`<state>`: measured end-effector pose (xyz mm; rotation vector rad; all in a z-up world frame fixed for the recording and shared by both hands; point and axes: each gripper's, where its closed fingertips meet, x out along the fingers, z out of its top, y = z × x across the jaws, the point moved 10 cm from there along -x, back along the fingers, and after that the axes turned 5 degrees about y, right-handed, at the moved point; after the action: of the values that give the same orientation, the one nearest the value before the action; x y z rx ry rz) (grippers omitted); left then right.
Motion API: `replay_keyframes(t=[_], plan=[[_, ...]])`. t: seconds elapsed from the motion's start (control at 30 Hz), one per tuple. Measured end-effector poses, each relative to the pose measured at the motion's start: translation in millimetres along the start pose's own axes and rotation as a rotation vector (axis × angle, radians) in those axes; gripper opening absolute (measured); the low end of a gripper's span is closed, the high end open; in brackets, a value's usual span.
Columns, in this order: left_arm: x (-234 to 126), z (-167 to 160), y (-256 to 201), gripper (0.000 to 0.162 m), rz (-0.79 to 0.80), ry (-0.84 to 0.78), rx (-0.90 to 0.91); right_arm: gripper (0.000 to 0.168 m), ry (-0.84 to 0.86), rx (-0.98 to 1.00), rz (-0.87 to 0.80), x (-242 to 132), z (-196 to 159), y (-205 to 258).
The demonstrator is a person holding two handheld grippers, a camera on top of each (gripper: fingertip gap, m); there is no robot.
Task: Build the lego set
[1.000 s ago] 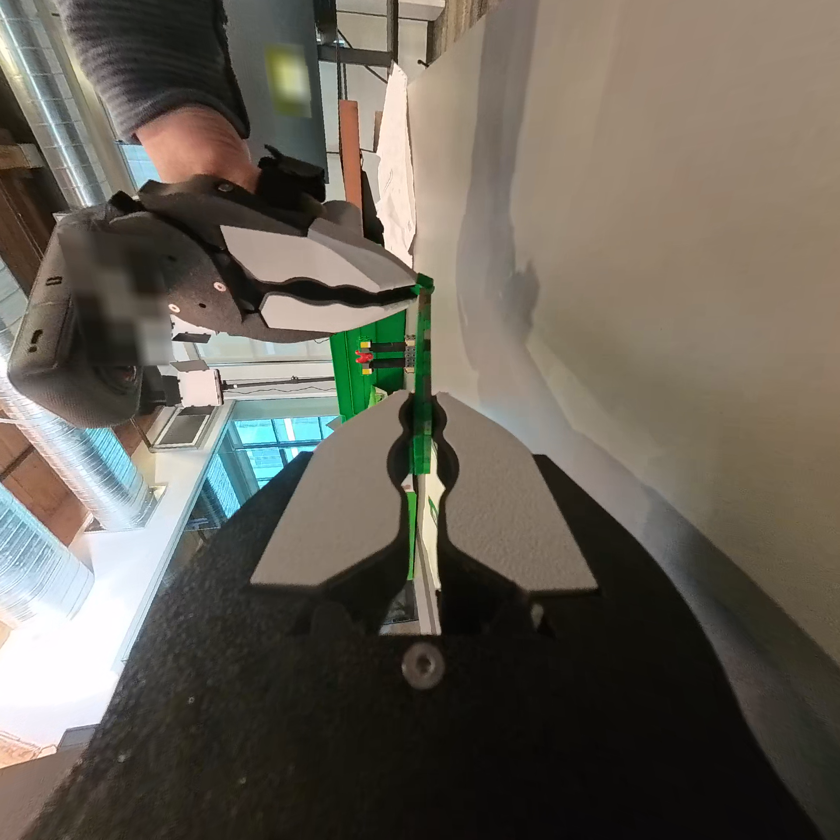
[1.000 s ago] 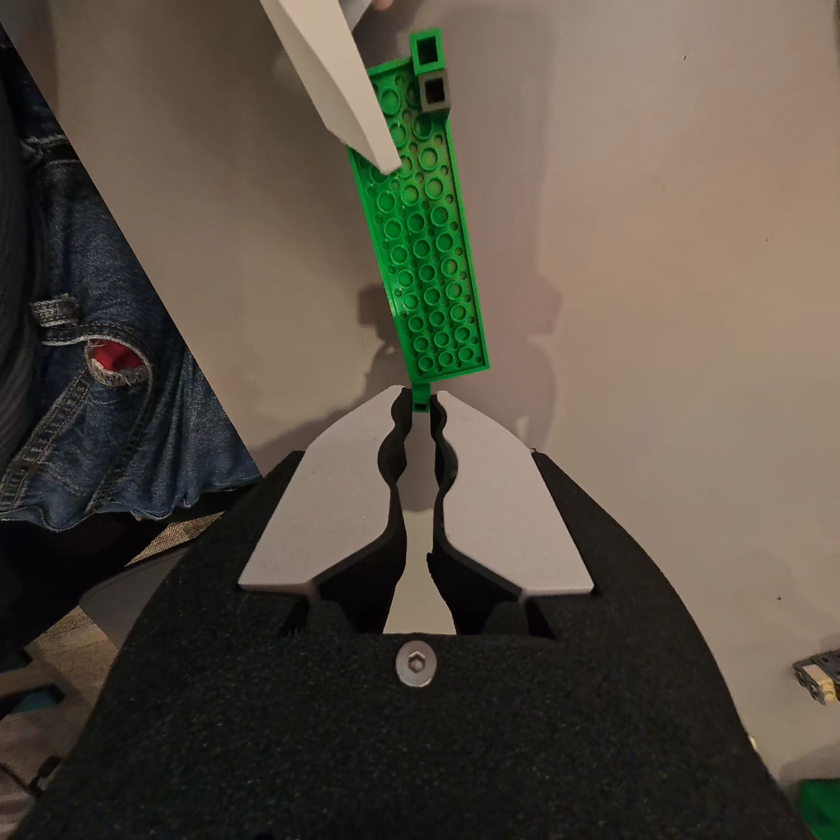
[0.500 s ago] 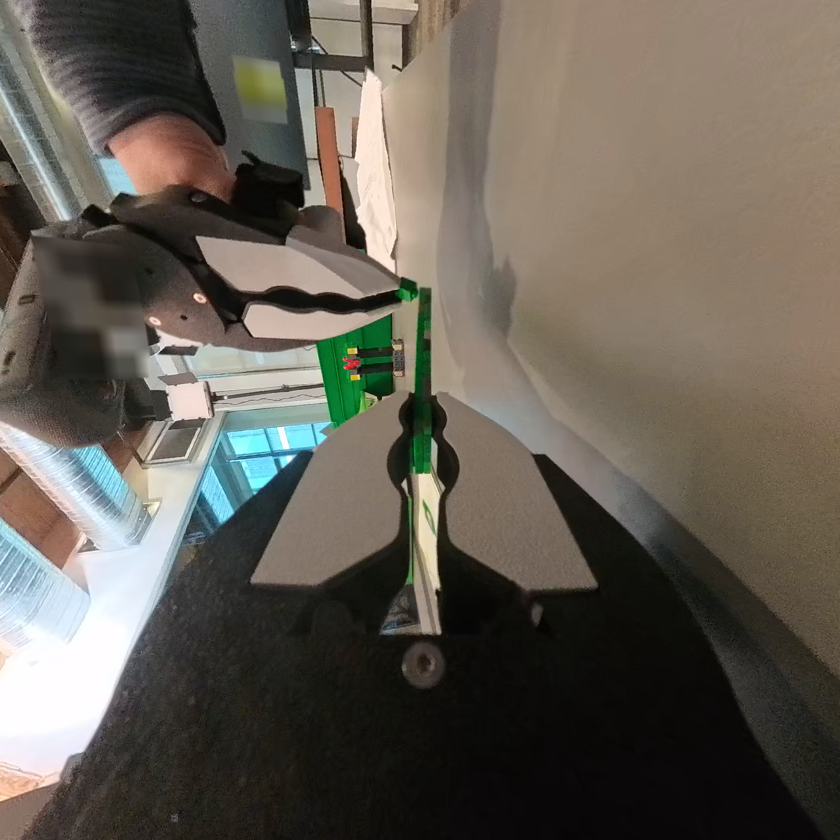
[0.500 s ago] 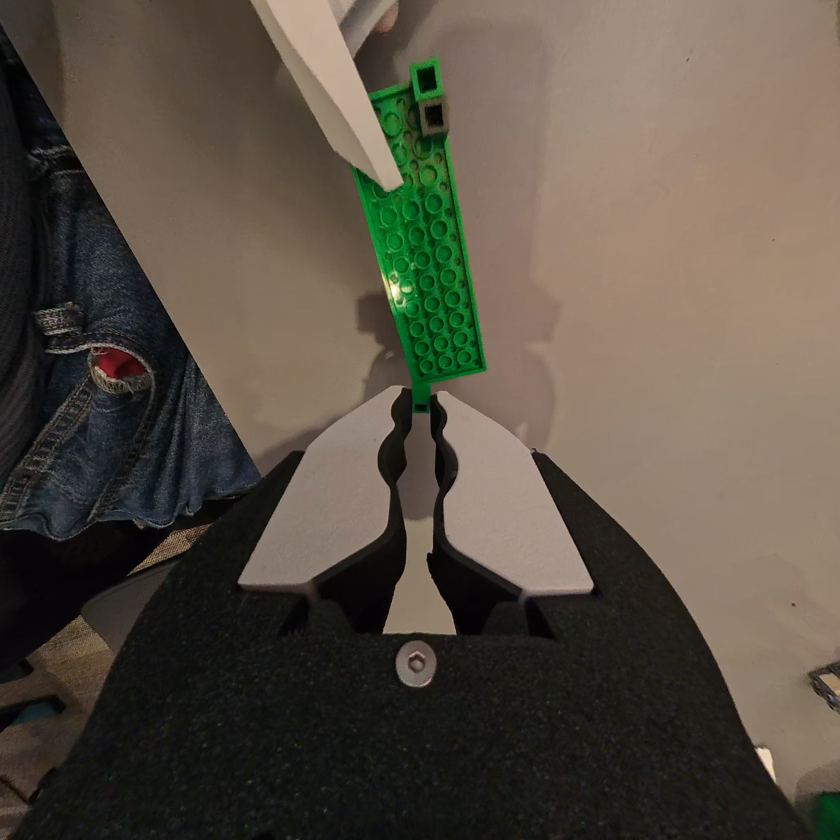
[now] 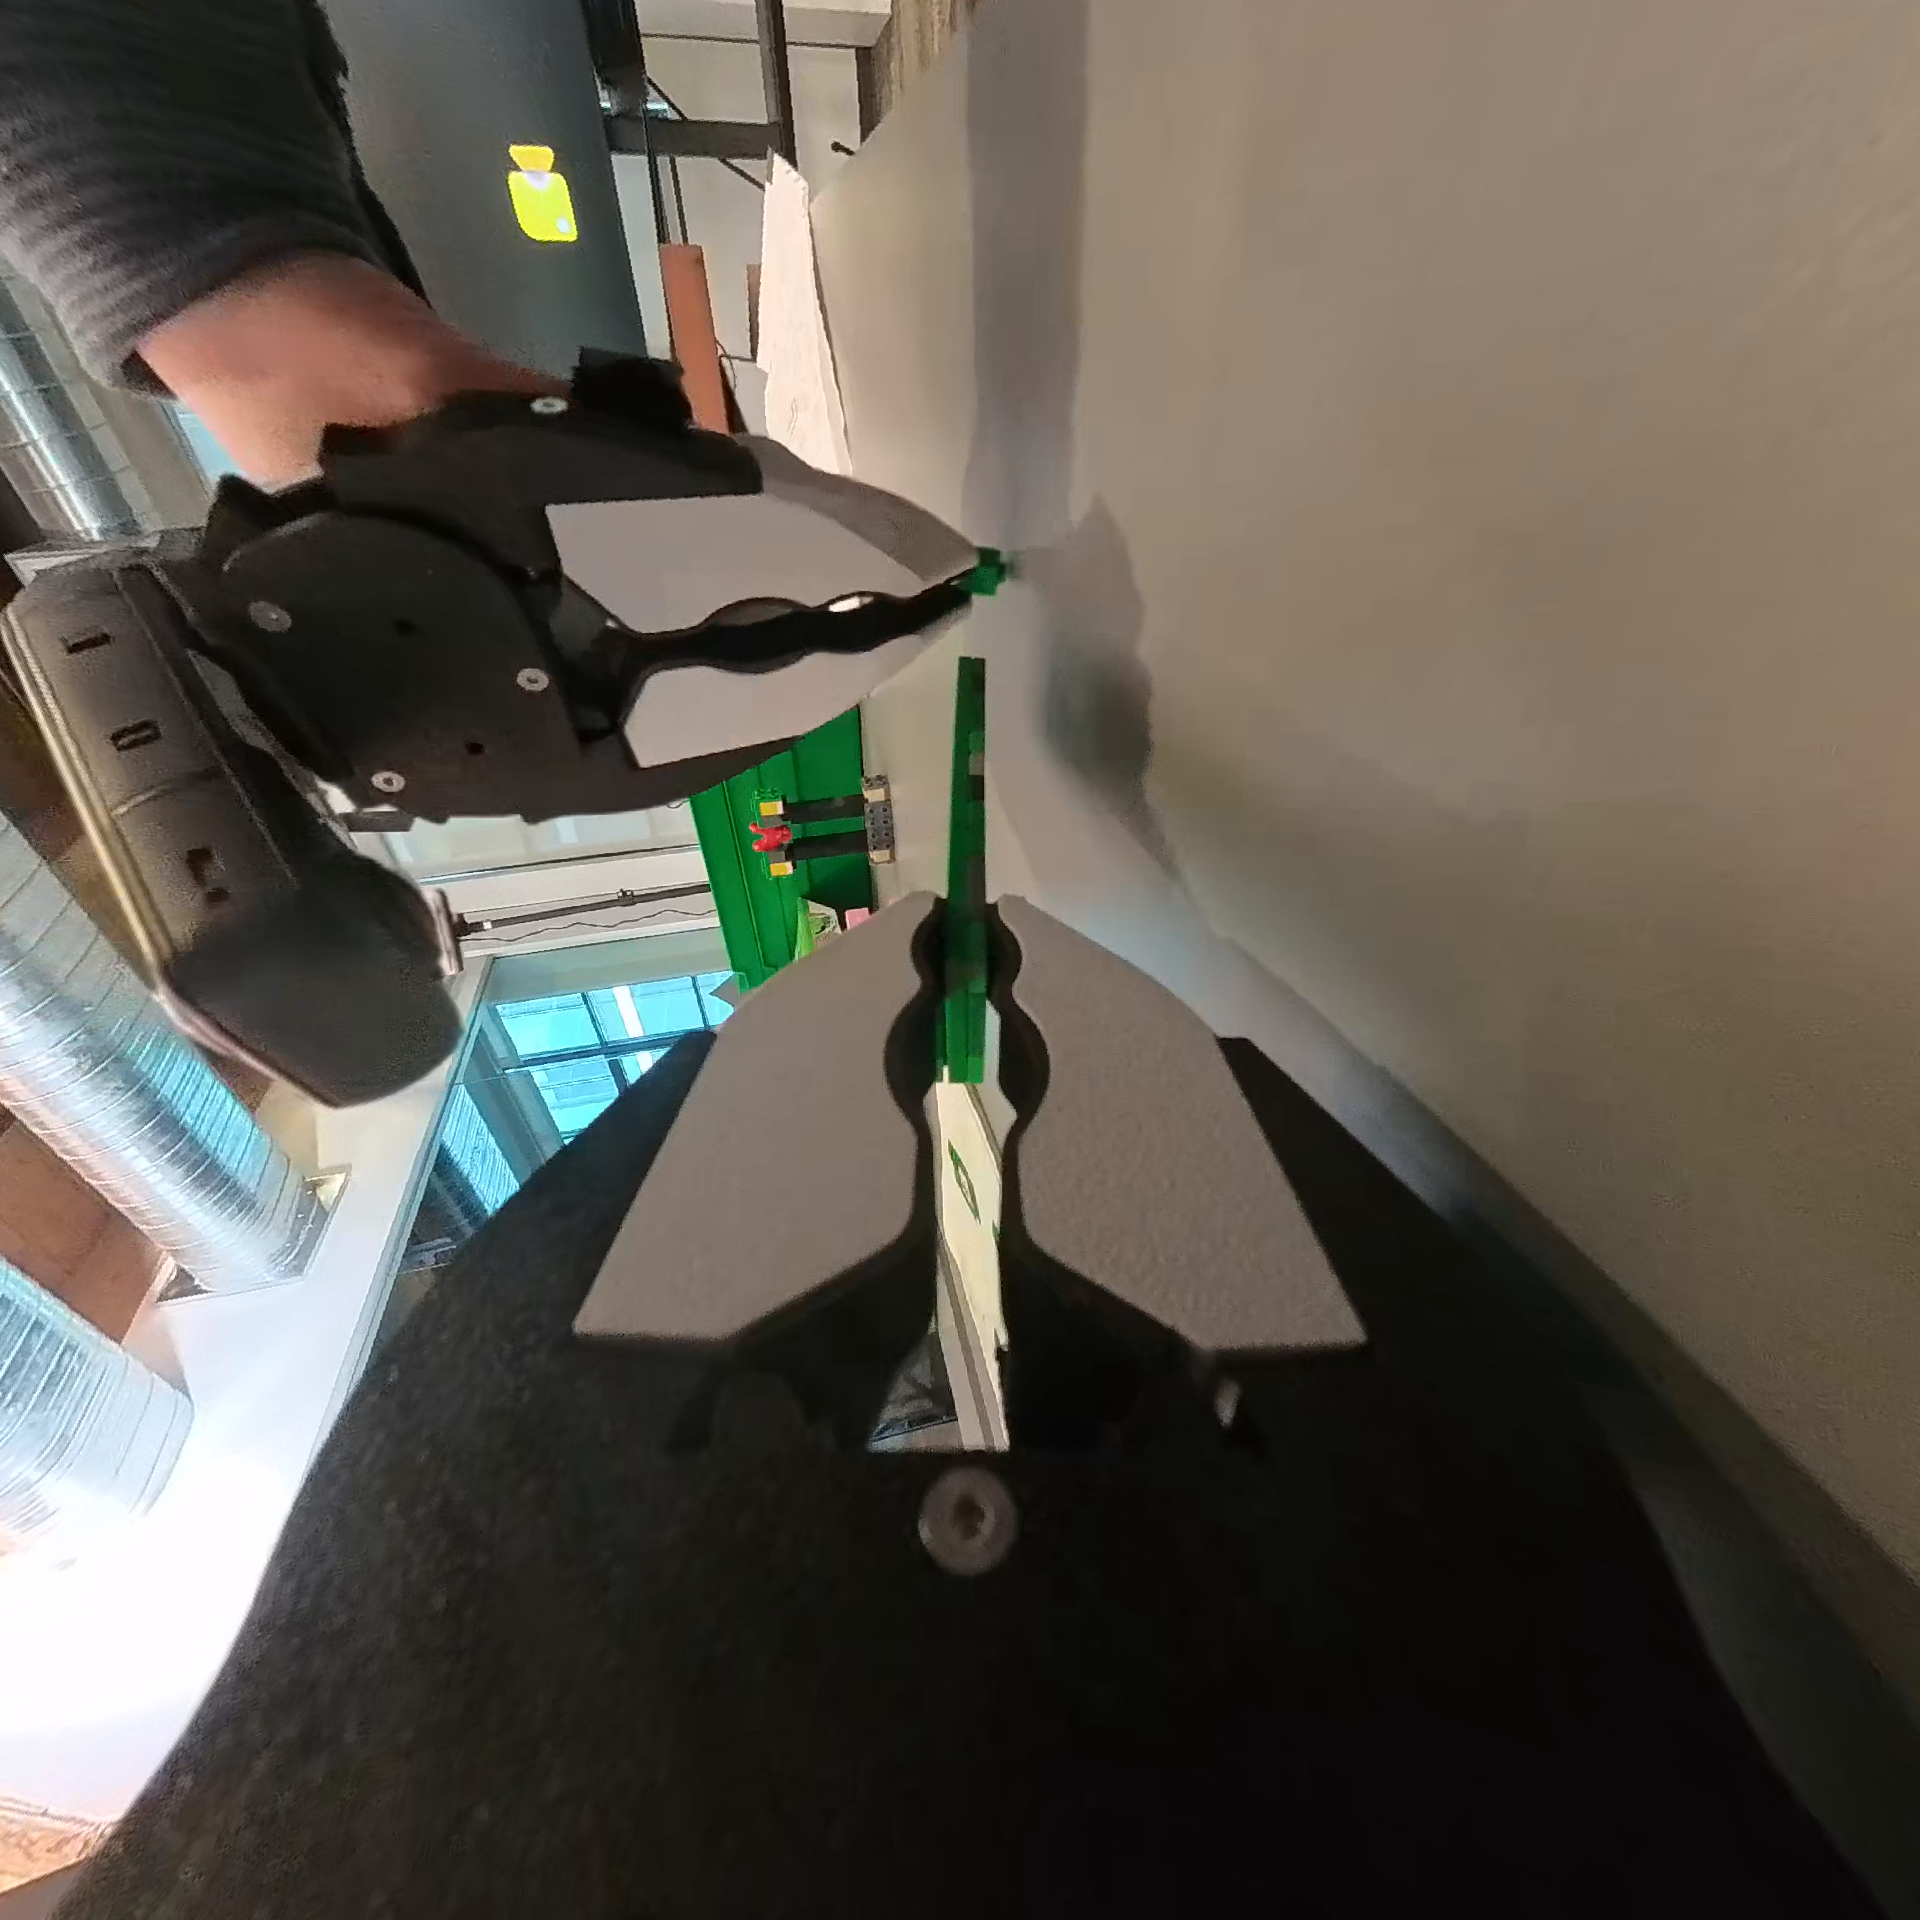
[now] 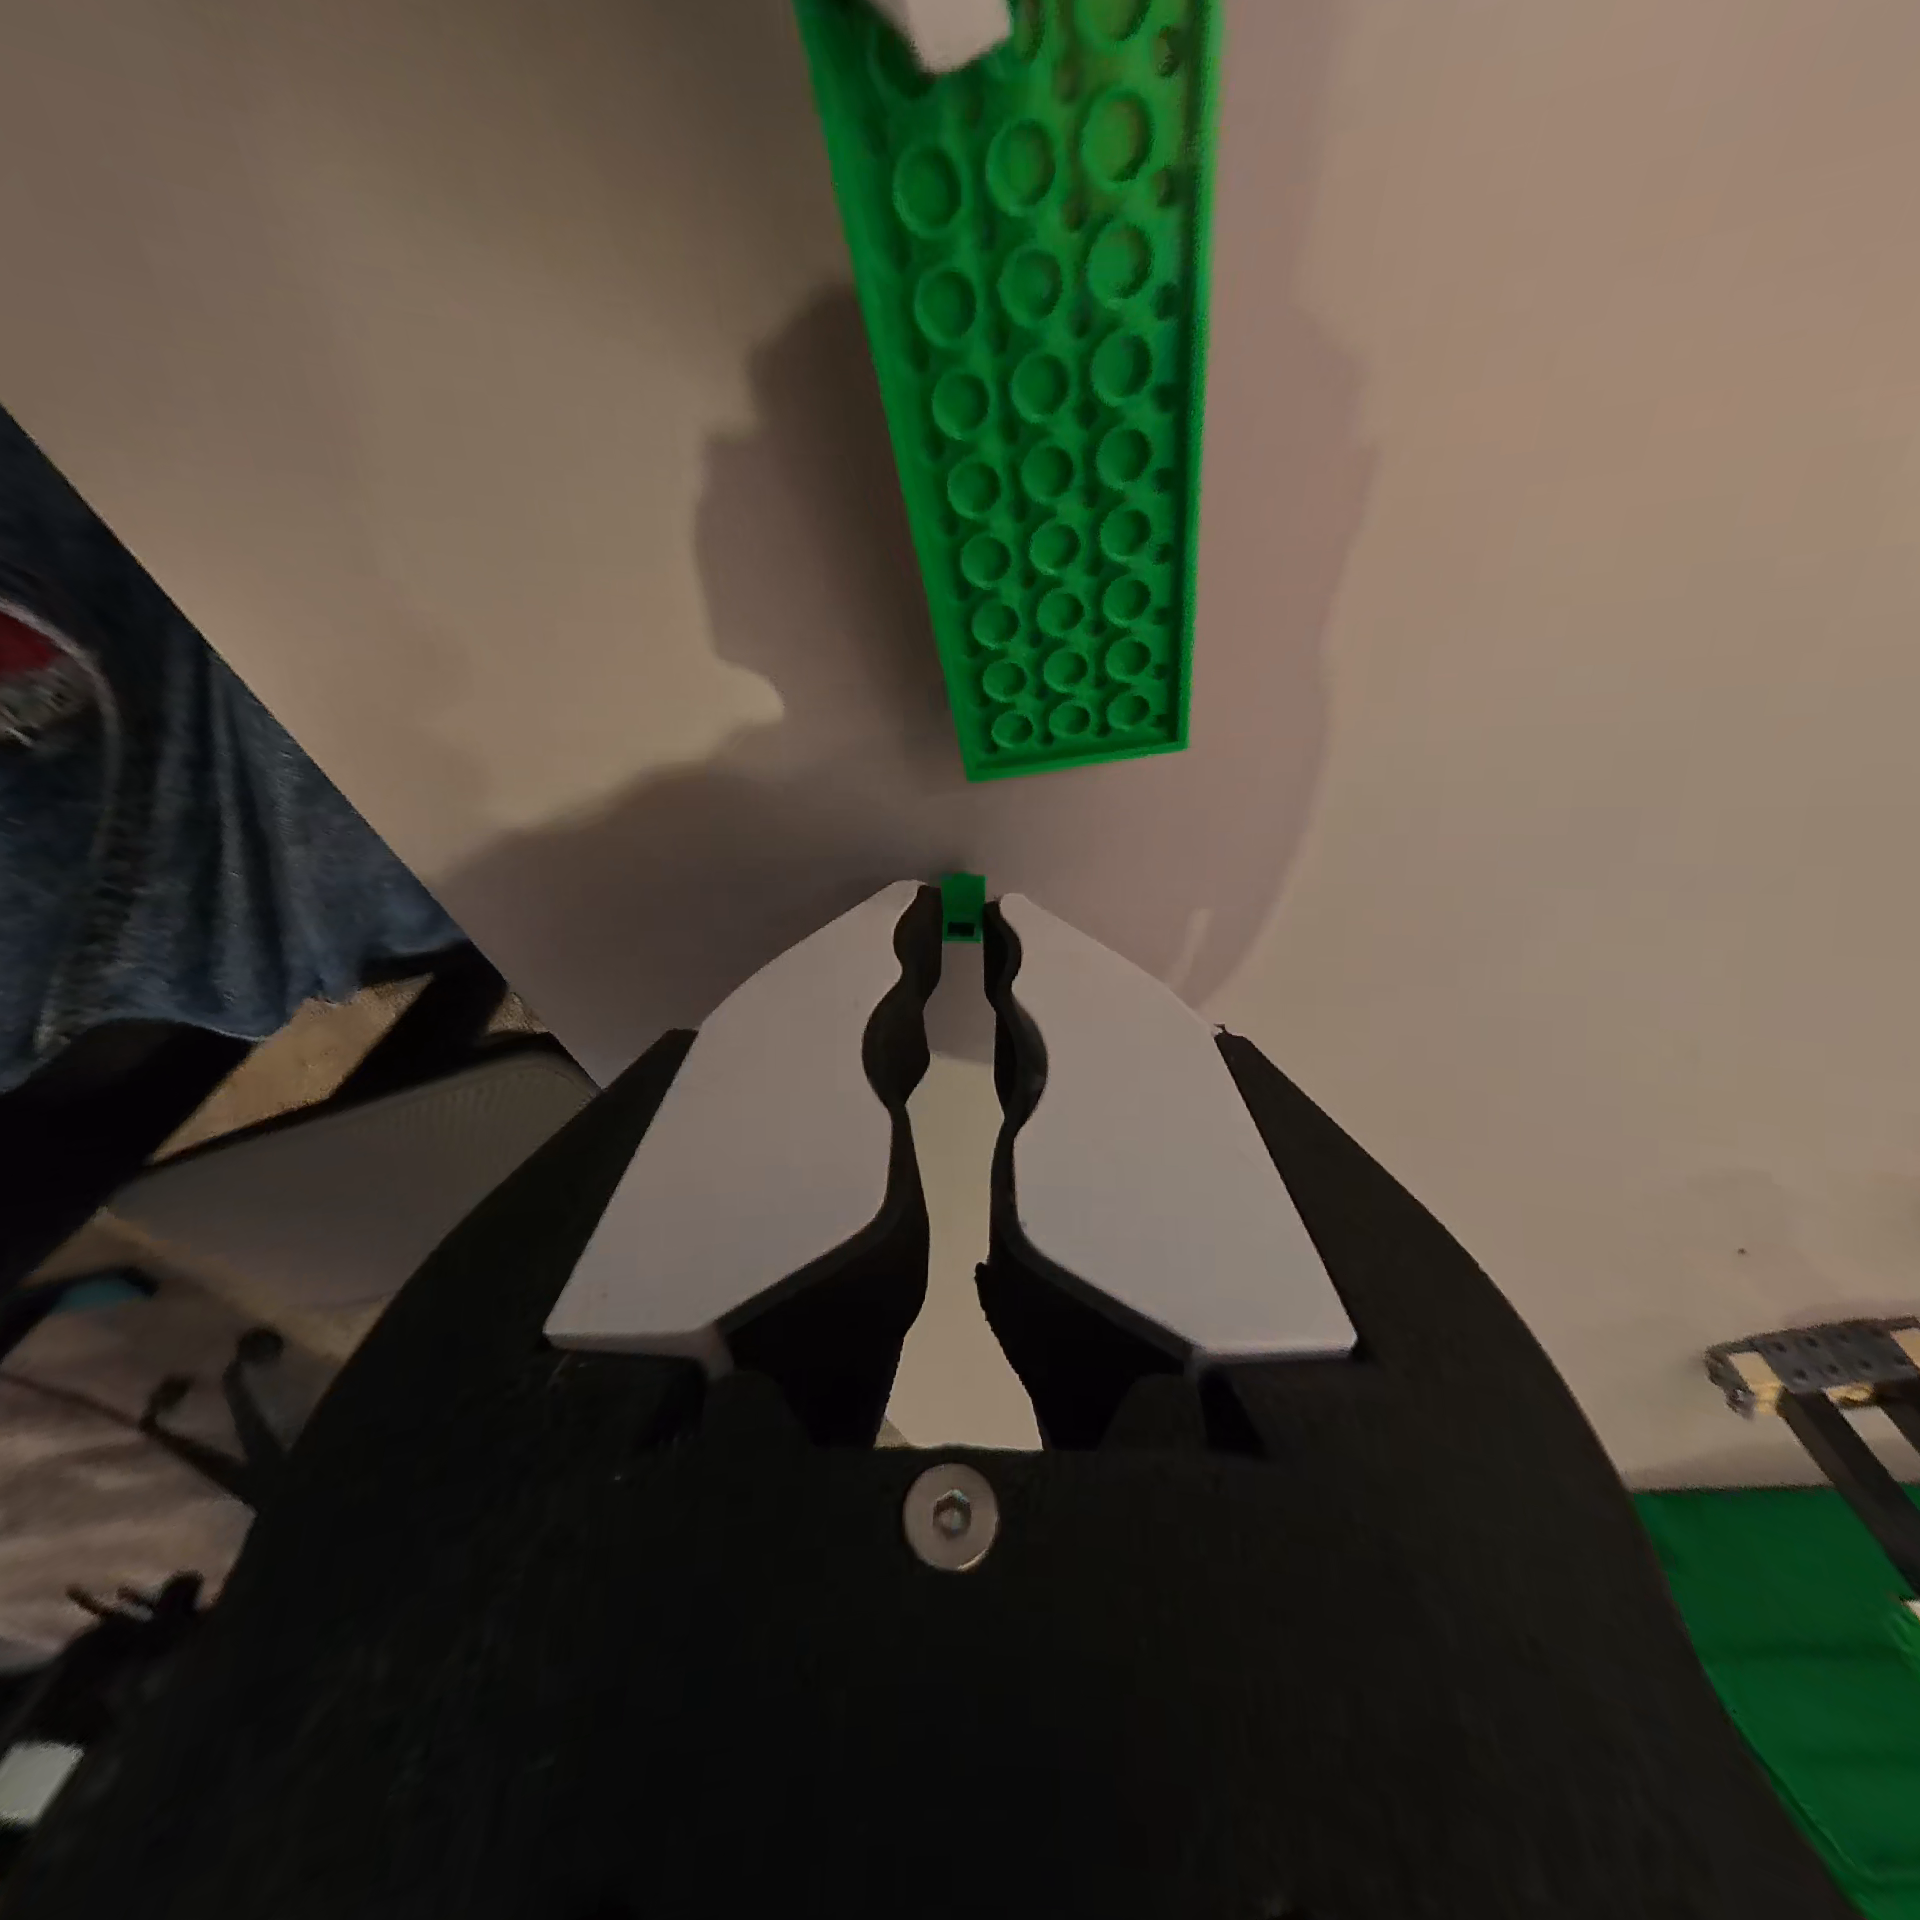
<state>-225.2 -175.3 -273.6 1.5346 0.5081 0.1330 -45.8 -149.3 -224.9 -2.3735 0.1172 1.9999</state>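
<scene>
My left gripper (image 5: 966,906) is shut on a long green lego plate (image 5: 969,748), seen edge-on and held on its side above the white table (image 5: 1455,520). In the right wrist view the plate (image 6: 1049,416) shows its hollow underside, with a left fingertip (image 6: 945,31) on its far end. My right gripper (image 6: 961,912) is shut on a small green brick (image 6: 961,902), just short of the plate's near end, with a gap between them. In the left wrist view the right gripper (image 5: 966,597) holds the small brick (image 5: 992,569) beyond the plate's tip.
A green baseplate (image 5: 821,769) with a black, grey and yellow build (image 5: 831,821) stands behind; it also shows at the right edge of the right wrist view (image 6: 1787,1621). A booklet (image 5: 971,1195) lies below the left fingers. A person's jeans (image 6: 156,779) are at left.
The small green brick was against the plate's end; now the right gripper and the plate have drawn apart, leaving a gap. The plate looks nearer the right camera.
</scene>
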Motion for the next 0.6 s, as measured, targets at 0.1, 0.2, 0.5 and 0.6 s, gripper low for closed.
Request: replay_keyframes(t=[0.1,0.2,0.5,0.6], plan=[[0.1,0.2,-0.3,0.006,-0.005,0.0,0.003,0.007,0.009,-0.006,-0.004,0.2,3.6,0.6],[0.2,0.5,-0.8,0.006,-0.009,0.0,0.008,0.007,0.02,-0.012,-0.01,0.3,5.8,0.7],[0.5,0.5,-1.5,0.006,-0.023,-0.001,0.01,0.007,0.025,-0.031,-0.038,0.0,8.9,1.7],[0.7,0.4,-1.8,0.006,-0.027,-0.001,0.01,0.008,0.018,-0.029,-0.03,-0.2,9.2,1.8]])
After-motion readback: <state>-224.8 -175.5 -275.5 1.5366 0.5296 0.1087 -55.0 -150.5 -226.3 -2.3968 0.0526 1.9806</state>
